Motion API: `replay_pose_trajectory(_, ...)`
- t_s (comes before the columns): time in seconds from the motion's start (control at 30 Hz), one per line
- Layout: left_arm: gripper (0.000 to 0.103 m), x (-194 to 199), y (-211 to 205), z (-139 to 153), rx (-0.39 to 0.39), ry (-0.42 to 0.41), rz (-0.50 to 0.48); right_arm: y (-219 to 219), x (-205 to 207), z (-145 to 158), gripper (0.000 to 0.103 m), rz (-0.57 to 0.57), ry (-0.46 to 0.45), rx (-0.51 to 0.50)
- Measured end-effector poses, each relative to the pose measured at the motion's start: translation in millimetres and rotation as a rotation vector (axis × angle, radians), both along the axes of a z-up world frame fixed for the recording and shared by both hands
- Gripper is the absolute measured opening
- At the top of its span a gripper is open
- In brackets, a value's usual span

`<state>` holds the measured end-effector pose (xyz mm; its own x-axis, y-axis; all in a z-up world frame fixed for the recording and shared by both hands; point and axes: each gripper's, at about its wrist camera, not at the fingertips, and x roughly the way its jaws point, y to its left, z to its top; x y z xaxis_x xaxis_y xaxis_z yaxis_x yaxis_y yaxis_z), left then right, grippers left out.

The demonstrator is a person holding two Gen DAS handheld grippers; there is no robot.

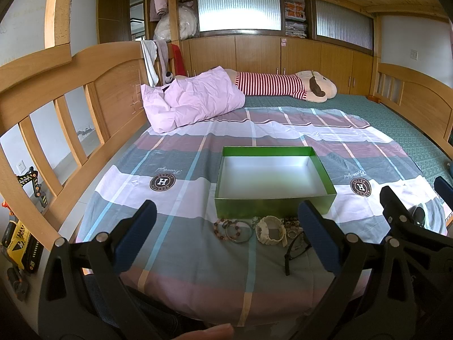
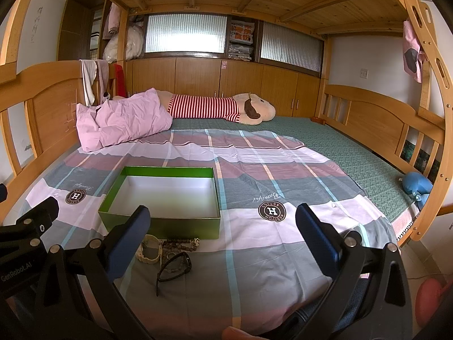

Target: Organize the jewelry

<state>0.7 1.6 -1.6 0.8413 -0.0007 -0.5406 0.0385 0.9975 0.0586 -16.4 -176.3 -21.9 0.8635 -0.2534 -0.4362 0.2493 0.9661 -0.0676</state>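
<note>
An empty green box (image 1: 271, 206) with a white inside stands open on the striped sheet; it also shows in the right wrist view (image 2: 161, 223). In front of it lie a beaded bracelet (image 1: 219, 228), a metal bangle (image 1: 239, 231), a cream watch (image 1: 270, 230) (image 2: 149, 250), a dark bead string (image 2: 181, 244) and black glasses (image 1: 296, 248) (image 2: 174, 267). My left gripper (image 1: 228, 232) is open and empty, just short of the jewelry. My right gripper (image 2: 223, 232) is open and empty, to the right of the pile.
A pink pillow (image 1: 189, 102) and a striped plush toy (image 1: 283, 85) lie at the far end of the bed. Wooden rails (image 1: 56, 107) run along the left and right (image 2: 382, 119). A blue toy (image 2: 419, 185) lies at the right bed edge.
</note>
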Motion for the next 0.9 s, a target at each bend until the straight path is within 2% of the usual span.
replay_pose_trajectory(0.6,0.099,0,0,0,0.0,0.003,-0.001,0,1,1,0.1,0.0,0.004,-0.002)
replay_pose_trajectory(0.9,0.099,3,-2,-22,0.003,0.011,-0.001,-2,3,-3,0.1,-0.001,0.008,-0.001)
